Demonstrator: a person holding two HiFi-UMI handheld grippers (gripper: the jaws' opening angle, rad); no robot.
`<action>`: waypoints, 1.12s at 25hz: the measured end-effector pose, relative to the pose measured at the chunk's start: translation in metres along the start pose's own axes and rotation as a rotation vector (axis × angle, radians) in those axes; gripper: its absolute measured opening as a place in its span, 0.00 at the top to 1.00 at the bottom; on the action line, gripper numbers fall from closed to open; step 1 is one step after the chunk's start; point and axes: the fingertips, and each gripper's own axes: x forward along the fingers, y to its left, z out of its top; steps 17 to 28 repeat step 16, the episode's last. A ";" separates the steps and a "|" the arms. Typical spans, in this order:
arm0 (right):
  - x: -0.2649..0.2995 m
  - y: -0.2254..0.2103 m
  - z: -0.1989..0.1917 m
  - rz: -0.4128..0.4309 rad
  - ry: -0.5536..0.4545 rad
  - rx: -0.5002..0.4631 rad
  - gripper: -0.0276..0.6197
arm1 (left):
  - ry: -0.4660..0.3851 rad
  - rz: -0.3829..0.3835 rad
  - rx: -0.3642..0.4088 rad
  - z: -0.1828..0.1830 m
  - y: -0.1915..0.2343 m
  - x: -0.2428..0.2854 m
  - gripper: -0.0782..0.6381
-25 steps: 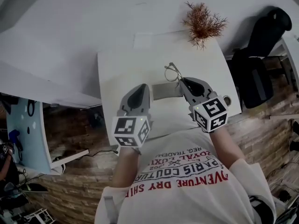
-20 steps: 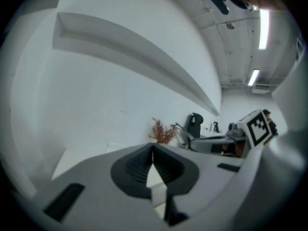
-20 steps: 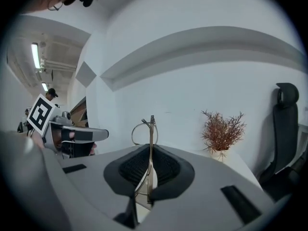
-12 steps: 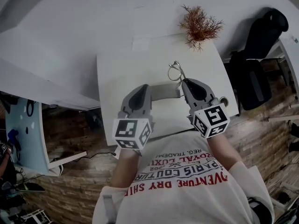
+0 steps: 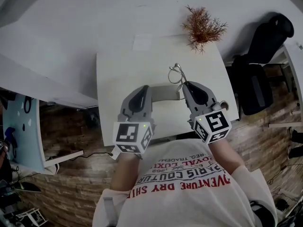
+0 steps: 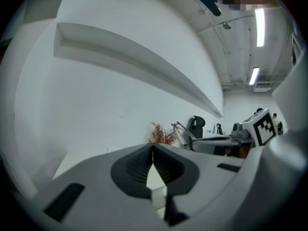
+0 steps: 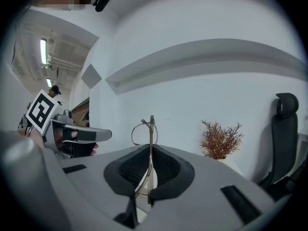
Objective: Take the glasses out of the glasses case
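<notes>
The right gripper (image 5: 185,85) is pinching the glasses (image 5: 176,74) by one thin metal arm. From its own view the jaws are pressed onto that arm, and the wire frame (image 7: 147,129) stands nearly upright out of the tips, with one round lens rim curving off to the gripper's left. The glasses are clear of the case and above the counter (image 5: 118,74), straight ahead of the right gripper's tips.

The left gripper (image 5: 147,90) is held alongside it, a little apart, both pointing away from the person and only slightly downward. Its jaws (image 6: 153,147) are pressed together at the tips. A narrow pale gap shows lower down between the pads, and I can see nothing caught in it.

The grey glasses case (image 5: 165,92) sits between the two grippers. It is just to the right of the left gripper's tips, and its far end runs under the front of the right gripper. I cannot tell whether it rests flat on the counter or touches the left gripper.

Beyond the right gripper, at the far edge of the counter, is a dried reddish-brown plant (image 5: 203,27). Farther off to that gripper's right stands a black chair (image 5: 265,37). From the left gripper's side, the glasses (image 6: 182,133) show to its right, poking up ahead of the other gripper.
</notes>
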 end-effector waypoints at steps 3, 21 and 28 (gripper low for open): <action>0.001 -0.001 -0.002 -0.002 -0.003 0.007 0.91 | -0.001 0.020 0.021 0.000 0.003 0.000 0.88; 0.012 0.002 -0.018 -0.006 0.026 0.035 0.91 | 0.021 0.011 0.028 -0.010 0.008 0.007 0.88; 0.012 0.002 -0.018 -0.006 0.026 0.035 0.91 | 0.021 0.011 0.028 -0.010 0.008 0.007 0.88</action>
